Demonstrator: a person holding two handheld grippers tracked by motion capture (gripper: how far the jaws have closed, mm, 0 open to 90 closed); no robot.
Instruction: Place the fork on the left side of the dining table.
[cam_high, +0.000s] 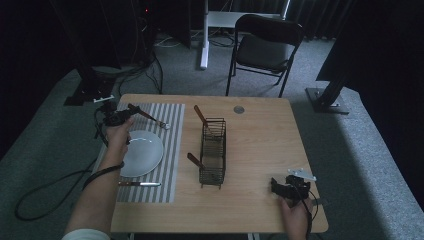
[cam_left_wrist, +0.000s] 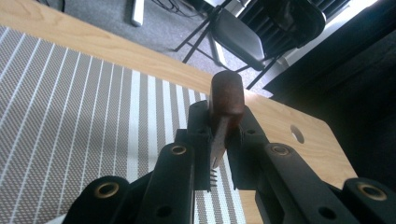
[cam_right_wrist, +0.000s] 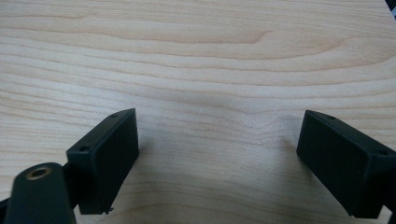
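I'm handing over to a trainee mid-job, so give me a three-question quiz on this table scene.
1. True or false: the left gripper holds a fork.
2. Where does the knife lie? A) on the striped mat near the plate; B) in the wire basket.
3. How do the right gripper fingers stand?

Key: 1 true, held over the mat. 2 A. 3 open, with nothing between them, above bare table.

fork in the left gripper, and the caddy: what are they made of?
Fork: the handle looks like dark reddish-brown wood with a smooth sheen; the neck and tines look like bright metal. The left gripper is shut on it. Caddy: seemingly thin dark metal wire in an open see-through grid, finish probably matte.
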